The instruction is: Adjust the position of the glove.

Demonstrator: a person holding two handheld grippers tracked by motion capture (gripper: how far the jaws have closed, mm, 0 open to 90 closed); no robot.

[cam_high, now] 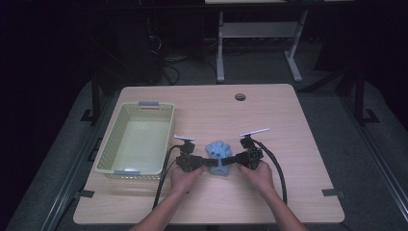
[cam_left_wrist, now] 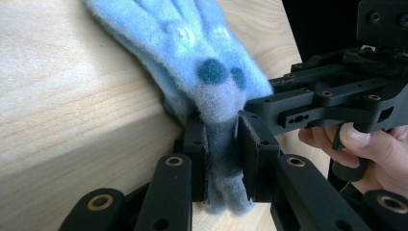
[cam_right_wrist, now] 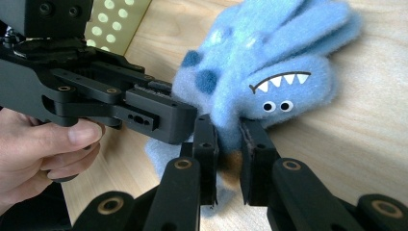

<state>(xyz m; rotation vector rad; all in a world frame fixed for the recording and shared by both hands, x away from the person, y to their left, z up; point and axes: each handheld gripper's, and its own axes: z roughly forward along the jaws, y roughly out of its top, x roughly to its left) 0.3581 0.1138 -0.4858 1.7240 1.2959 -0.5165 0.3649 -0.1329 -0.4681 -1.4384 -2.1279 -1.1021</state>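
Two grippers, both mine, both clamped on the same blue glove (cam_high: 219,156) near the front middle of the table (cam_high: 288,144). Left gripper (cam_high: 208,162) has its jaws pressed together on the cuff end, fleece squeezed between the pads, clear in the left gripper view (cam_left_wrist: 222,163). Right gripper (cam_high: 230,161) pinches a fold from the other side, just beside the printed toothy face (cam_right_wrist: 276,94); its pads bite fabric too (cam_right_wrist: 226,159). Glove lies on the wood, fingers pointing away from me. Basket (cam_high: 161,108) sits to the left, near but apart from the glove.

Risks from here, as I judge it: both grips sit very close together on soft fleece, so pulling apart could slip one pad off, or stretch the seam. Right grip looks like it holds only a thin fold, likely to give first. If I lift with one hand ahead of the other, the glove twists and bunches. The two jaw sets nearly touch, so any inward move could knock them together. Trailing cable (cam_high: 276,166) could drag across the table on a swing toward the basket.
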